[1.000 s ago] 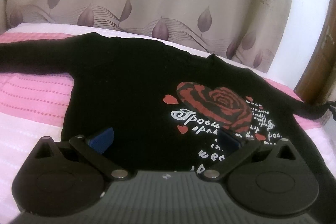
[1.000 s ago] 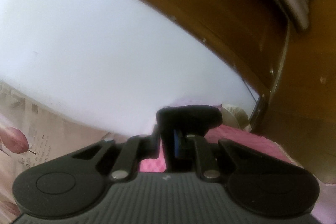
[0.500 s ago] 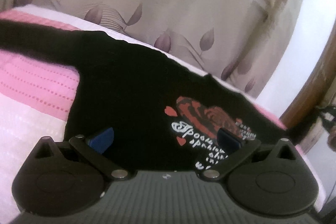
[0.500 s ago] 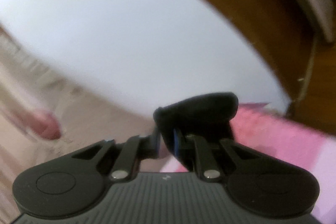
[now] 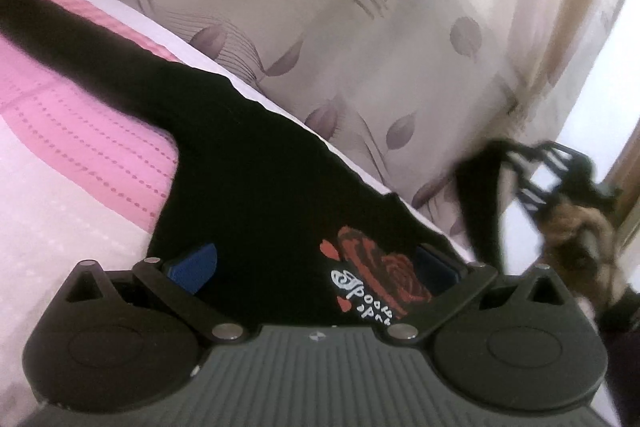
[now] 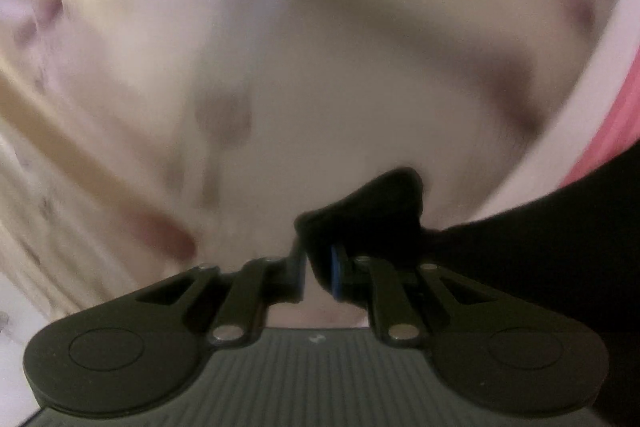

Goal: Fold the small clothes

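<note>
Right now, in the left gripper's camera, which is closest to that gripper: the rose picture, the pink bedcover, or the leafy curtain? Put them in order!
1. The rose print on the black sweater, low down, right between the left gripper fingers.
2. The pink bedcover, out to the left.
3. The leafy curtain, hanging behind the bed, farthest.
</note>
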`<state>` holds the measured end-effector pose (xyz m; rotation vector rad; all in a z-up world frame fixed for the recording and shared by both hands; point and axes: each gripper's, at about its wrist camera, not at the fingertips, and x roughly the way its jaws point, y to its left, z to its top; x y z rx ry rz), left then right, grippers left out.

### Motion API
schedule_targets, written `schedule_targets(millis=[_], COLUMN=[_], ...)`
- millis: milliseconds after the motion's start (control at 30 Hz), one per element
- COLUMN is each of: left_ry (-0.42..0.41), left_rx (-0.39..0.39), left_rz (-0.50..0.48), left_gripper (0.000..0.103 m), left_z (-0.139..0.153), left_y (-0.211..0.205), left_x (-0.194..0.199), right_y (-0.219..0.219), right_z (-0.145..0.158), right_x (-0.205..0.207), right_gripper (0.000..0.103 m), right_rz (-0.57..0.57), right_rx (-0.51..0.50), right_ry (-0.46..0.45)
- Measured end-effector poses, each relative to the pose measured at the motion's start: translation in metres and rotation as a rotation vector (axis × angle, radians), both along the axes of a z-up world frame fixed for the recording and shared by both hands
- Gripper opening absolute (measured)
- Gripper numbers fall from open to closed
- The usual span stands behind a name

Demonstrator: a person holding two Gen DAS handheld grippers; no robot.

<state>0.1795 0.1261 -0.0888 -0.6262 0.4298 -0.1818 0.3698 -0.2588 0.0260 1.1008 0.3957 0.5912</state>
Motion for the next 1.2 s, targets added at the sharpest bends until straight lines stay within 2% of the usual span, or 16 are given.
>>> schedule_targets(millis=[133,233,367,500,567,600,633,700,767,833,1000,1100,1200], left_ry=[-0.004,-0.007,-0.009,-0.011,-0.012,-0.012,-0.012,-0.012,-0.012,-0.012,-0.018,-0.005,-0.031], left_rx=[-0.025,-0.044,-0.061,-0.066,-0.069,-0.07,-0.071,-0.075,-0.079,-0.079,-0.101,-0.157,-0.173], left_rz=[0.012,0.022,0.029,0.029,0.031,0.034,0.037,0.044,0.048,0.052,0.047,0.02,0.089], left_gripper=[0.103,0.103,0.103,0.103,0.103,0.103,0.103,0.103,0.103,0.103,0.103,0.103,0.103], left_z=[-0.001,-0.001,-0.002,-0.002,-0.003,-0.003,-0.003,-0.004,-0.004,-0.004,-0.004,-0.002,0.009], left_y=[0.004,0.008,0.01,0.011,0.011,0.012,0.012,0.013,0.014,0.015,0.019,0.031,0.056], left_x=[-0.001,-0.001,-0.001,-0.003,-0.003,-0.003,-0.004,-0.004,-0.004,-0.004,-0.005,-0.006,-0.018], right_y=[0.078,0.116,0.143,0.162,0.175,0.18,0.187,0.193,0.189,0.174,0.119,0.092,0.073], right_z=[-0.023,-0.038,-0.05,-0.059,-0.063,-0.064,-0.063,-0.058,-0.046,-0.037,-0.04,-0.05,-0.057], right_x=[0.01,0.011,0.016,0.018,0.018,0.016,0.014,0.001,-0.019,-0.035,-0.073,-0.098,-0.118], right_gripper=[0.012,0.012,0.012,0.014,0.017,0.029,0.054,0.083,0.083,0.083,0.083,0.084,0.084], right_rz=[0.107,0.163,0.198,0.238,0.305,0.335,0.379,0.459,0.472,0.446,0.372,0.307,0.258], right_rx=[-0.029,-0.045,-0.105,-0.234,-0.313,-0.356,-0.411,-0.486,-0.552,-0.56,-0.499,-0.551,-0.595], right_ry=[0.045,0.075,0.089,0.1,0.107,0.104,0.079,0.012,-0.086,-0.133,-0.094,-0.058,-0.053])
